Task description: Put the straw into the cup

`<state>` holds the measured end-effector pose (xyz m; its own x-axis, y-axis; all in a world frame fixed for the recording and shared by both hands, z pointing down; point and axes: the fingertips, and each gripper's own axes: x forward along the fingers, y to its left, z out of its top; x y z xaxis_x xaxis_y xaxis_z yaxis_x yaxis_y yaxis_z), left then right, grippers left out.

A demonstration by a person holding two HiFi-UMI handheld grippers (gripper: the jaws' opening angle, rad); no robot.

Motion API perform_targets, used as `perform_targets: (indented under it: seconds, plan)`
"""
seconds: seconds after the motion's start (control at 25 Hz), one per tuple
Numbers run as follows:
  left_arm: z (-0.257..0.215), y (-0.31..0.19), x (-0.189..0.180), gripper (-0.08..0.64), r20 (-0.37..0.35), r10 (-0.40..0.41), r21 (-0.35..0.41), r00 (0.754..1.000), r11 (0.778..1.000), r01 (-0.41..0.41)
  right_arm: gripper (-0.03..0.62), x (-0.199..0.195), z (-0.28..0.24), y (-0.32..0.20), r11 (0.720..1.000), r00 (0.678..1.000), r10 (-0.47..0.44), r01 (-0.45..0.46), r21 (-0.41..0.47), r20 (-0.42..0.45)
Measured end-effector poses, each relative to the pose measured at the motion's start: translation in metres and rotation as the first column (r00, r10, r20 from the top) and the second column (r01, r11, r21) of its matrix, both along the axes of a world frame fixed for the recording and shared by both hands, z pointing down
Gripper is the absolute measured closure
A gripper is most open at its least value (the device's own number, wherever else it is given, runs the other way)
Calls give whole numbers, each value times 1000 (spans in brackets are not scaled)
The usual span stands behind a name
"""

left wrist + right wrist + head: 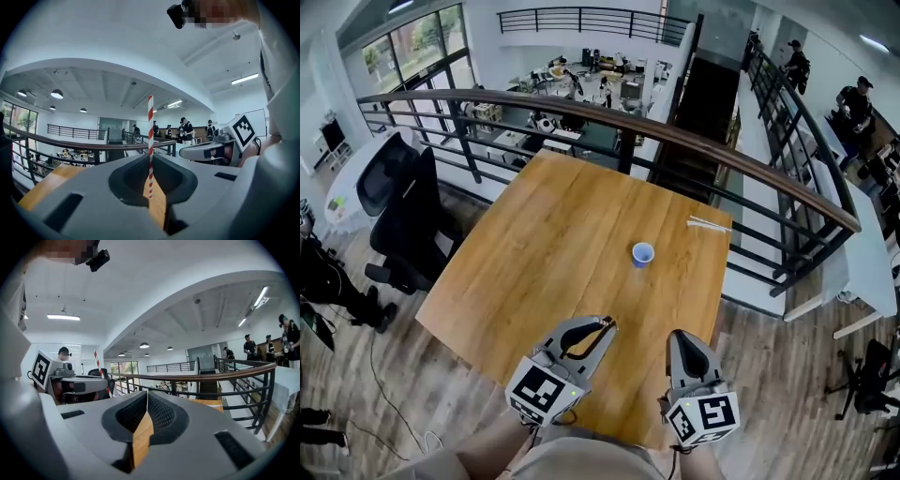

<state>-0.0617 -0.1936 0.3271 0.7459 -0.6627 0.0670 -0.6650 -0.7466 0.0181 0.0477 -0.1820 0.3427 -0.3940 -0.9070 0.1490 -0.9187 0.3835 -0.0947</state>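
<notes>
A small blue cup [643, 253] stands upright on the wooden table [553, 244], right of centre. My left gripper [603, 327] hovers over the table's near edge, well short of the cup. It is shut on a red-and-white striped straw [150, 136], which stands upright between the jaws and sticks out above them. My right gripper [683, 338] is beside it on the right, shut with nothing between its pads [159, 413]. In the right gripper view the left gripper [77, 383] and its straw [97, 360] show at the left.
A thin white paper strip [709, 224] lies near the table's far right corner. A curved dark railing [675, 141] runs behind the table, with a lower floor beyond. A black office chair [408, 225] stands left of the table. Several people stand at the far right.
</notes>
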Motion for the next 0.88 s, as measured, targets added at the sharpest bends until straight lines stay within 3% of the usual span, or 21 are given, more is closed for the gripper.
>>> perform_targets:
  seconds: [0.08, 0.24, 0.6, 0.88]
  plan:
    - [-2, 6, 2, 526, 6, -7, -23, 1000, 1000, 8, 571, -1, 3, 4, 1000, 1000, -12, 12, -3, 13]
    - [1, 7, 7, 526, 33, -3, 3, 999, 1000, 3, 571, 1, 12, 7, 999, 999, -24, 24, -24, 35]
    - [11, -9, 6, 526, 26, -17, -11, 1000, 1000, 18, 571, 2, 22, -6, 998, 999, -34, 35, -47, 35]
    - [-6, -56, 19, 526, 54, -34, 51, 998, 998, 31, 571, 13, 22, -40, 998, 998, -20, 23, -59, 63]
